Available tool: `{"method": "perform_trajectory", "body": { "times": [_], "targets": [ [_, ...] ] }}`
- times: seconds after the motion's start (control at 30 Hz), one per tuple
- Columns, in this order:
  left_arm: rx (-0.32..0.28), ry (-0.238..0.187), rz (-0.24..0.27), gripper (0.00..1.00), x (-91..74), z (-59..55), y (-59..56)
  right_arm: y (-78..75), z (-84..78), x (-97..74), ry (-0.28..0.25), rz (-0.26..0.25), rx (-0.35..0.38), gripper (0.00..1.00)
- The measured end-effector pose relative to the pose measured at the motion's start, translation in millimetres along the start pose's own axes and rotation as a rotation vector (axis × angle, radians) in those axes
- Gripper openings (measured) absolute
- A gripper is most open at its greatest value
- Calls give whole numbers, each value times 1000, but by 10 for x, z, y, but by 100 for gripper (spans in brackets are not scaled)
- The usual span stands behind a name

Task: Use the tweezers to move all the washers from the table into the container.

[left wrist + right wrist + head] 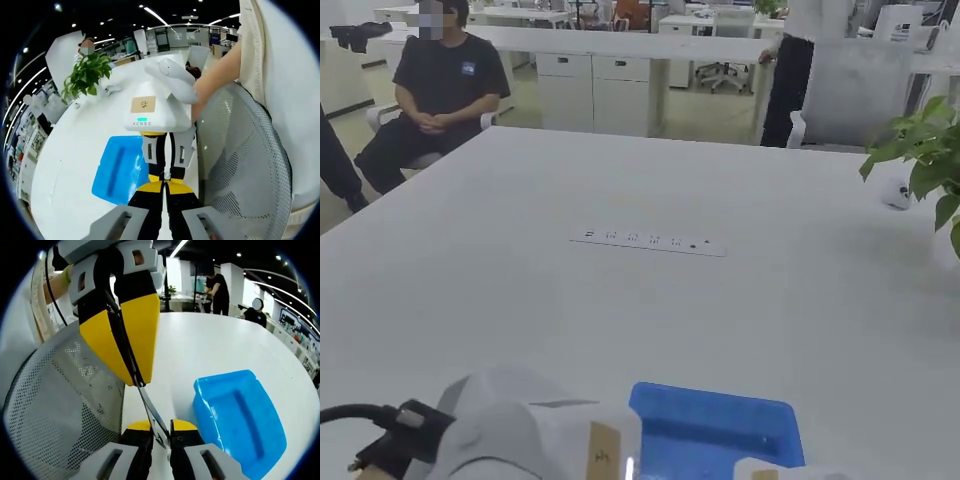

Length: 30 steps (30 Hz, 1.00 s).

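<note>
Two hand-held grippers [136,381] [161,432] on tweezers [150,412]

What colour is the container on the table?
The container is bright blue. It shows best in the right gripper view.

The container [240,415] is smooth blue plastic with a slight sheen, on a white matt counter [620,310]. The tweezers [150,412] are thin bare metal; the chair back [65,405] is grey perforated mesh.
</note>
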State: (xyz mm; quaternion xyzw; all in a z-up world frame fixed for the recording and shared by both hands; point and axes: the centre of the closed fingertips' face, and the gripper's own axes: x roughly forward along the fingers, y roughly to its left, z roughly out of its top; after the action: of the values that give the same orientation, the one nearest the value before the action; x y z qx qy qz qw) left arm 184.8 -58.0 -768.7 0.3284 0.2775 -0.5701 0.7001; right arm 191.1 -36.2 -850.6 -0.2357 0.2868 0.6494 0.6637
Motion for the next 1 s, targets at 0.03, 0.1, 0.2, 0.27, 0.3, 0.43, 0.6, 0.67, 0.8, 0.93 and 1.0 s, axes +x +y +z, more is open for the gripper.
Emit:
{"method": "perform_trajectory", "body": {
  "times": [0.03, 0.1, 0.2, 0.27, 0.3, 0.43, 0.6, 0.67, 0.8, 0.93, 1.0],
  "targets": [
    [1, 0, 1, 0, -2, 2, 3, -6, 9, 6, -4, -2, -1, 9],
    [2, 0, 2, 0, -3, 3, 10, -15, 17, 15, -5, -5, -5, 9],
    [2, 2, 1, 0, -5, 9, 11, -23, 23, 29, -2, -7, -11, 9],
    [7, 2, 2, 0, -15, 25, 7, -17, 42, 29, -6, -7, -19, 8],
    [10, 1, 3, 0, -24, 37, 8, -14, 53, 28, -8, -7, -22, 8],
    [12, 0, 5, 0, -38, 53, 14, -12, 95, 37, -20, -5, -25, 8],
    [7, 7, 3, 0, -23, 24, 20, -13, 91, 88, -21, -1, -27, 8],
    [-2, 0, 2, 0, -19, 27, 24, -20, 88, 89, -24, -1, -21, 8],
    [-4, -2, 6, 0, -18, 27, 49, -42, 84, 77, -18, -12, -21, 8],
    [-2, -3, 1, 0, -13, 35, 55, -43, 83, 76, -22, -13, -13, 8],
    [6, 2, 0, 0, -20, 40, 58, -40, 87, 68, -23, -15, -13, 8]
  ]
}}
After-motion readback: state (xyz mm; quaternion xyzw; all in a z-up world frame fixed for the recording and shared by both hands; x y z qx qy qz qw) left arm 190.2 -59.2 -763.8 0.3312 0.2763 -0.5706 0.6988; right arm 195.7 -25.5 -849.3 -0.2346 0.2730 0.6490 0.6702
